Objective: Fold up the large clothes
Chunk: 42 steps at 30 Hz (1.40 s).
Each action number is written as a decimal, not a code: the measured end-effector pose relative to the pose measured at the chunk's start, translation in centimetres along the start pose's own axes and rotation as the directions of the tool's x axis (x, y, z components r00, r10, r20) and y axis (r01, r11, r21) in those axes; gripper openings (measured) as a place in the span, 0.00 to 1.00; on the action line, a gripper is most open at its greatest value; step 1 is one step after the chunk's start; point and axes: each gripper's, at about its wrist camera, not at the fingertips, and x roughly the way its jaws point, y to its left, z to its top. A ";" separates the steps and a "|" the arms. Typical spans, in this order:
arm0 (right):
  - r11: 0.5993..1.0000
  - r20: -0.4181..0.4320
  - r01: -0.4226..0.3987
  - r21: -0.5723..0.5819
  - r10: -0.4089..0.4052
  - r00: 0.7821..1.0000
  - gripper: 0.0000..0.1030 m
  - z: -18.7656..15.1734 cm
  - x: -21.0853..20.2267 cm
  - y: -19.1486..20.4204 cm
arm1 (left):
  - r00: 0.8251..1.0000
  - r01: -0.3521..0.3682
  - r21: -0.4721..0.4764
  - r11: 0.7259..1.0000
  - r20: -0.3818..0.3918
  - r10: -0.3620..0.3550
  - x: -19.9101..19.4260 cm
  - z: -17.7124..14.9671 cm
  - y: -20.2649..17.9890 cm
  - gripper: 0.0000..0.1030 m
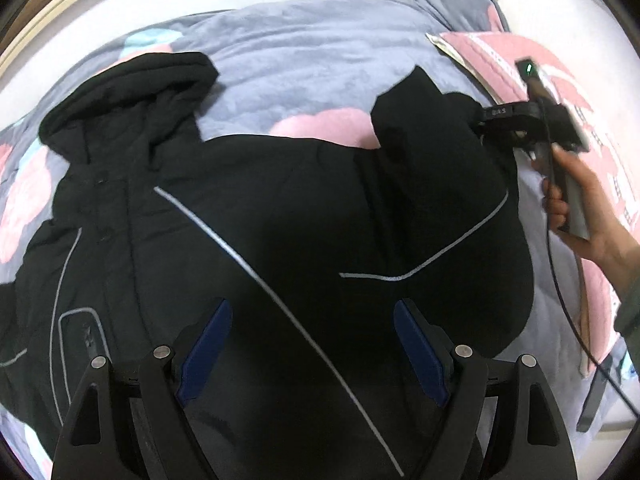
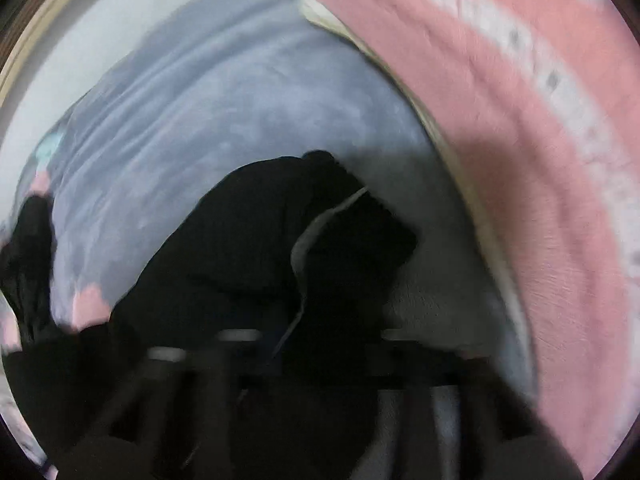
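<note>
A large black hooded jacket (image 1: 248, 216) with grey piping lies spread on the bed, hood at the upper left. My left gripper (image 1: 312, 344) is open, its blue pads hovering over the jacket's middle. My right gripper (image 1: 486, 124) shows at the right in the left wrist view, shut on the jacket's sleeve (image 1: 424, 120) and holding it folded over the body. In the right wrist view, which is blurred, the sleeve (image 2: 280, 248) bunches in front of my right gripper (image 2: 308, 344), whose fingers are hidden in black cloth.
The jacket rests on a grey-blue bedspread (image 1: 304, 64) with pink patches. A pink blanket (image 1: 532, 76) lies at the right, also in the right wrist view (image 2: 500, 120). A pale wall and a wooden bed frame (image 1: 48, 12) lie beyond. A black cable (image 1: 560, 280) trails from the right gripper.
</note>
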 end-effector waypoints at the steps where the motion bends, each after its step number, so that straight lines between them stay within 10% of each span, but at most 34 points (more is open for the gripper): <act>1: 1.000 0.032 -0.012 -0.020 0.012 0.999 0.17 -0.5 -1.3 0.3 | 1.000 0.004 0.005 1.000 -0.006 -0.004 0.4 0.1 -0.2 0.82; 10: 0.978 0.338 0.196 0.076 -0.210 0.918 0.15 -7.6 -20.1 -6.7 | 0.994 0.101 0.026 0.995 -0.036 -0.100 4.1 1.8 -3.9 0.81; 18: 0.949 0.056 0.125 0.289 -0.147 0.988 0.14 -12.4 -13.7 -16.0 | 0.981 0.046 -0.034 0.998 -0.188 -0.051 10.9 1.8 -4.8 0.81; 23: 0.969 0.146 0.010 0.248 -0.048 0.988 0.13 -12.1 -15.8 -14.3 | 0.983 0.130 -0.056 0.990 -0.120 -0.136 6.3 1.9 -2.4 0.81; 32: 0.981 0.233 -0.149 -0.125 0.175 0.957 0.13 -12.3 -20.2 4.2 | 0.995 0.089 -0.162 0.983 0.058 -0.081 -4.1 -2.8 9.0 0.81; 42: 0.793 0.044 -0.303 -0.528 0.381 0.923 0.13 -21.8 -18.2 32.9 | 0.990 -0.056 -0.335 0.940 0.106 0.097 -10.8 -10.8 22.8 0.81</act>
